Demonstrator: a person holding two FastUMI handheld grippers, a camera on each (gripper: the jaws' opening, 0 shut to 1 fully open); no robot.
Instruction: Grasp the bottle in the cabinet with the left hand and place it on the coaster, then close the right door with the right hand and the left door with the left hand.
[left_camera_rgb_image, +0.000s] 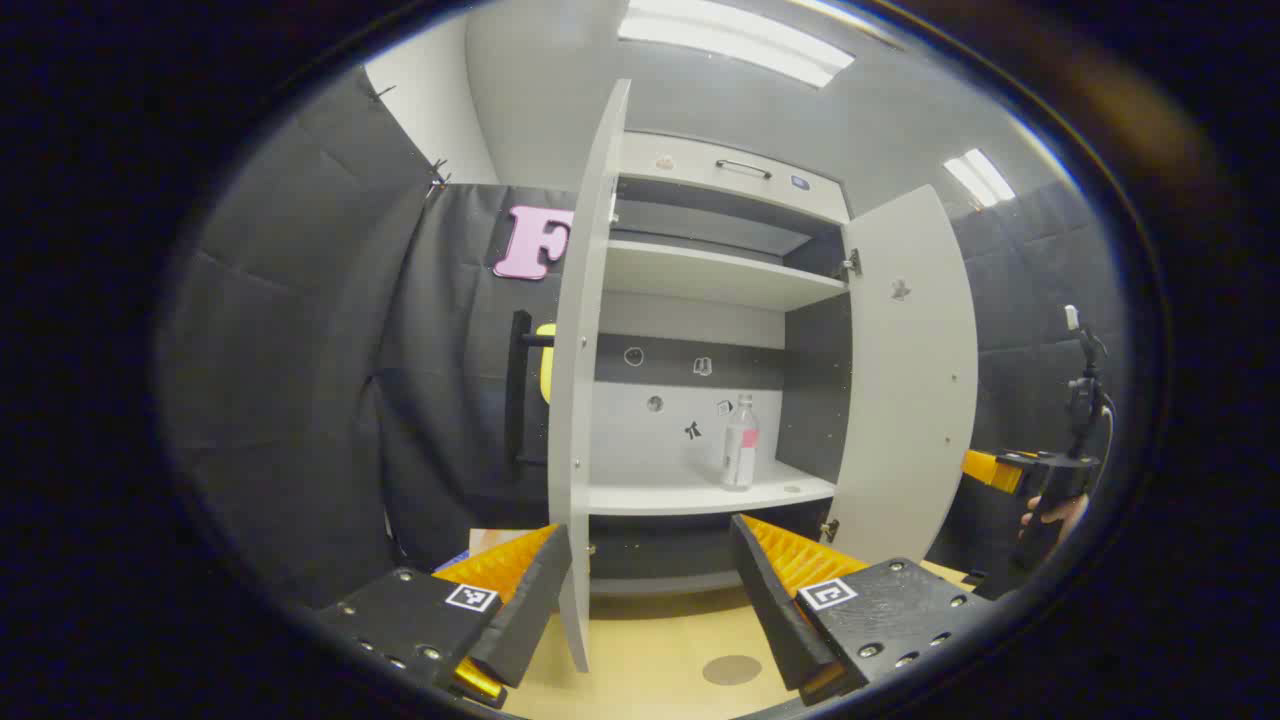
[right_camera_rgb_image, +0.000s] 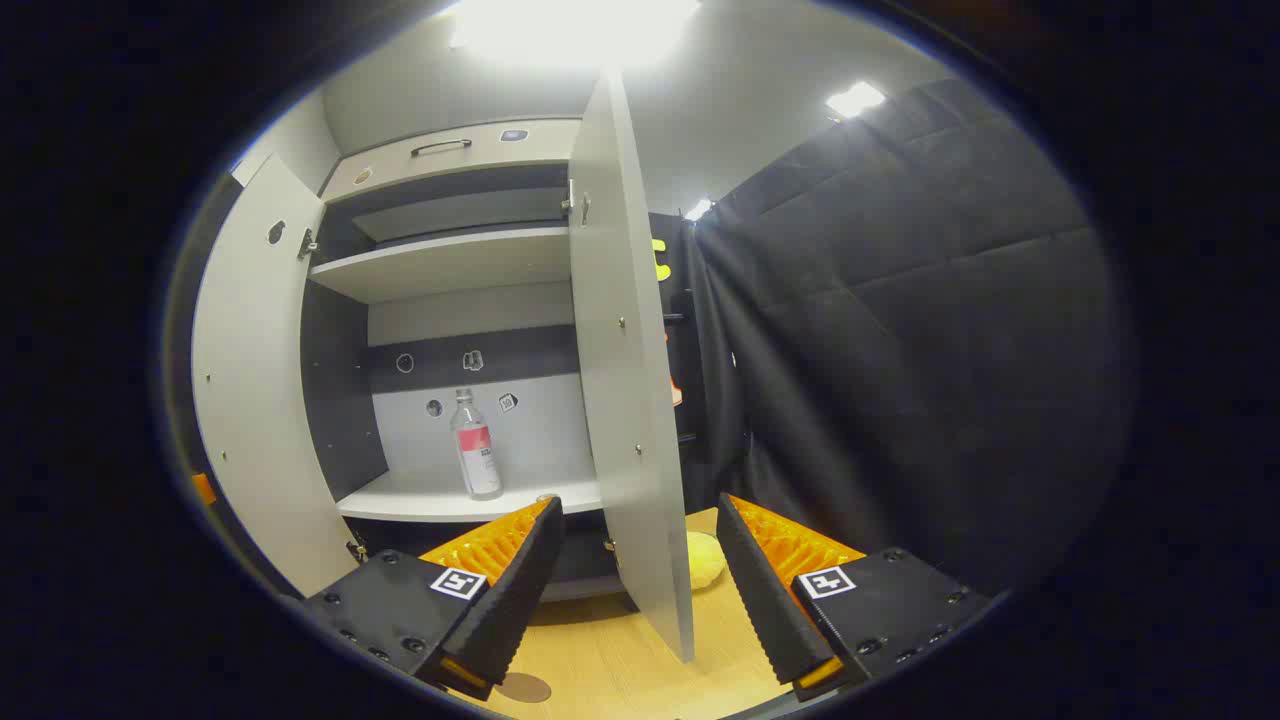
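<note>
Both doors stood open; the bottle (left_camera_rgb_image: 740, 442), centre frame, waited for the gaping, empty left gripper (left_camera_rgb_image: 650, 580) to reach in.

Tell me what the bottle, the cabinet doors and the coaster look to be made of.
Bottle: probably clear plastic, see-through with a pink label. Cabinet doors: likely laminated board, flat matte light grey with thin edges and small metal fittings. Coaster: a thin, dull grey-brown disc on the wooden table; perhaps felt or cork, too small to tell.
</note>
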